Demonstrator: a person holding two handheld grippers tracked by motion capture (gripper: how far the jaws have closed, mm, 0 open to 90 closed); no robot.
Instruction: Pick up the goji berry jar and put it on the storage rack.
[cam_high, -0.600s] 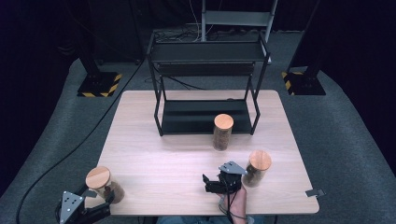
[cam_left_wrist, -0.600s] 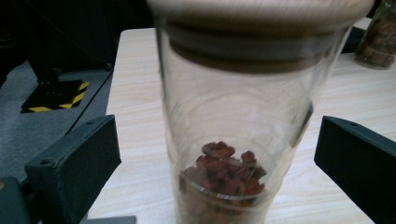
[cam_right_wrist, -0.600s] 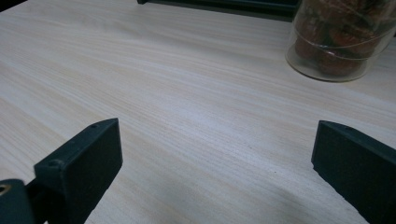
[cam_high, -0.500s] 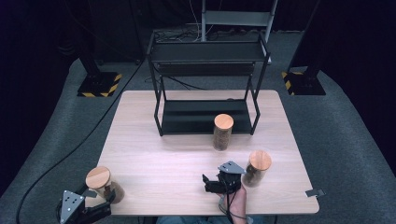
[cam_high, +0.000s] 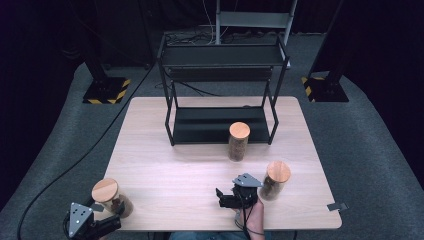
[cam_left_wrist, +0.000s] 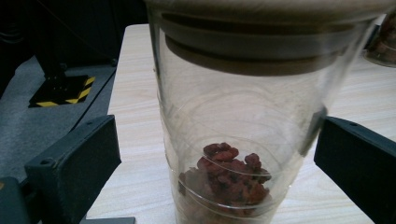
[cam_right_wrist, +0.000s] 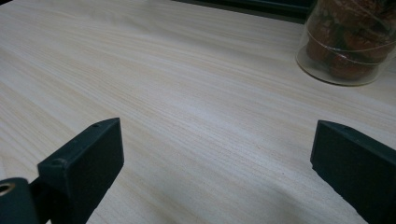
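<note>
A glass jar with a wooden lid (cam_high: 111, 196) stands at the table's near left corner. It holds a small heap of dried red fruit (cam_left_wrist: 226, 179). My left gripper (cam_high: 113, 212) is open, with one jaw on each side of this jar (cam_left_wrist: 243, 107). A second jar (cam_high: 276, 179) stands near the right front, and a third jar (cam_high: 239, 140) stands in front of the rack. My right gripper (cam_high: 236, 193) hangs open over bare wood just left of the second jar (cam_right_wrist: 350, 42), with nothing between its jaws (cam_right_wrist: 217, 140).
A black two-level metal rack (cam_high: 222, 90) stands at the back of the wooden table (cam_high: 175, 165). A small grey tag (cam_high: 337, 206) lies near the right front corner. Dark carpet, cables and black stand bases surround the table.
</note>
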